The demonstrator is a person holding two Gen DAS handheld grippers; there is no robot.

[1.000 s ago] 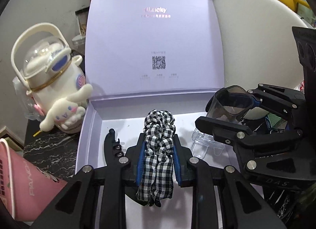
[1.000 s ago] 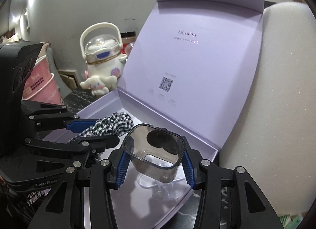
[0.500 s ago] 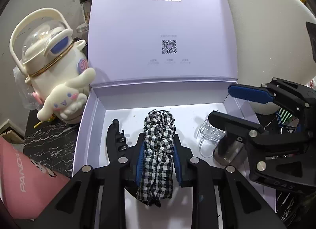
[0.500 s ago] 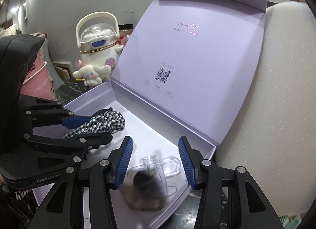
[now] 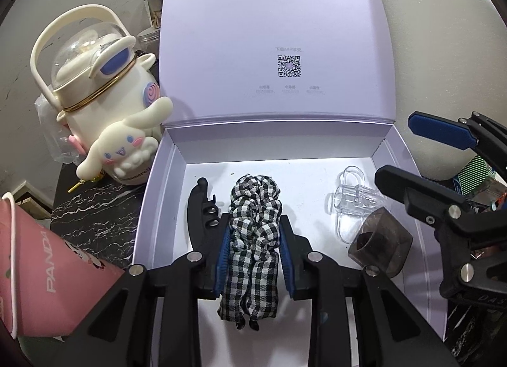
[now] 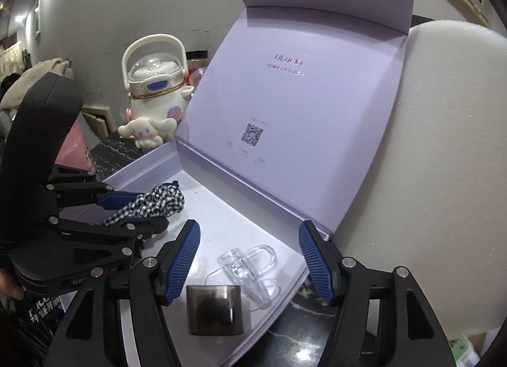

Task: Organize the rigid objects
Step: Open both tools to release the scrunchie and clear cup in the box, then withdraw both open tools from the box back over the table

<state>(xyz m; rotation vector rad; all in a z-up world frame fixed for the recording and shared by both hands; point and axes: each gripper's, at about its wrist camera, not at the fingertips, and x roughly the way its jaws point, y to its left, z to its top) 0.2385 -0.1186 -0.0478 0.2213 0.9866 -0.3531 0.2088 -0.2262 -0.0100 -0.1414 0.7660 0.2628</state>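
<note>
An open lilac box (image 5: 164, 196) holds a black claw clip (image 5: 198, 215), a clear plastic clip (image 5: 351, 199) and a smoky grey cube-shaped piece (image 5: 380, 246). My left gripper (image 5: 253, 224) is low inside the box, its blue pads still pressing a black-and-white checked scrunchie (image 5: 253, 202) while the jaws begin opening. My right gripper (image 6: 248, 230) hovers over the box's right end with jaws opening wide. The grey cube (image 6: 215, 306) lies on the box floor below them, untouched, next to the clear clip (image 6: 244, 268).
The box lid (image 5: 279, 34) stands upright behind. A white cartoon-dog bottle (image 5: 101, 107) and a pink cup (image 5: 38, 272) sit left of the box on a black marble top (image 5: 95, 208). A white foam cushion (image 6: 443, 145) rises on the right.
My right gripper let go of the smoky grey cube, which dropped onto the box floor beside the clear clip, and its jaws spread wider. The left gripper kept the scrunchie.
</note>
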